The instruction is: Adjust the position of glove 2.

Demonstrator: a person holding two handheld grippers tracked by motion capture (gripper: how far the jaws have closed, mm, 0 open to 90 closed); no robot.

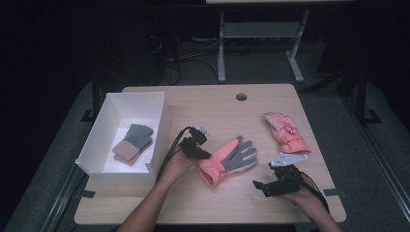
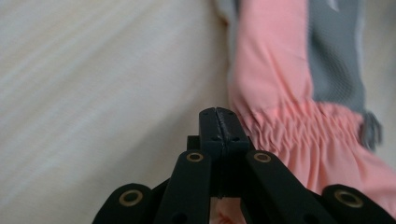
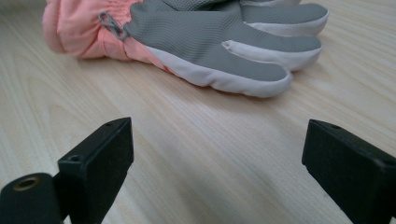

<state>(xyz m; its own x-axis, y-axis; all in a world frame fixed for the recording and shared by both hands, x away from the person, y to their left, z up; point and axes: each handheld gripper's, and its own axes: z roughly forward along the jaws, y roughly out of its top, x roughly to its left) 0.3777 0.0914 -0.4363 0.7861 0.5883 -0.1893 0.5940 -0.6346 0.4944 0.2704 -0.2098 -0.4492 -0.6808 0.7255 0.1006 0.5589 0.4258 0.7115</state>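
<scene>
The room is looking dark around the lit table (image 1: 270, 104). The pink glove (image 2: 280, 93) is showing blurry up close.

My left gripper (image 1: 202, 153) matte black with brass-ringed pivot screws, a black cable looping off it, my right gripper (image 1: 258, 185) black too (grey three-cornered plate on top), blocky square pads (image 3: 100, 154), forearms bare of sleeves.

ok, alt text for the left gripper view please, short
The left gripper, its black jaws shut with nothing between them, sits right beside the gathered cuff of a pink and grey glove lying on a light wooden table. The glove fills the right side; whether the jaws touch the cuff is unclear.
</scene>
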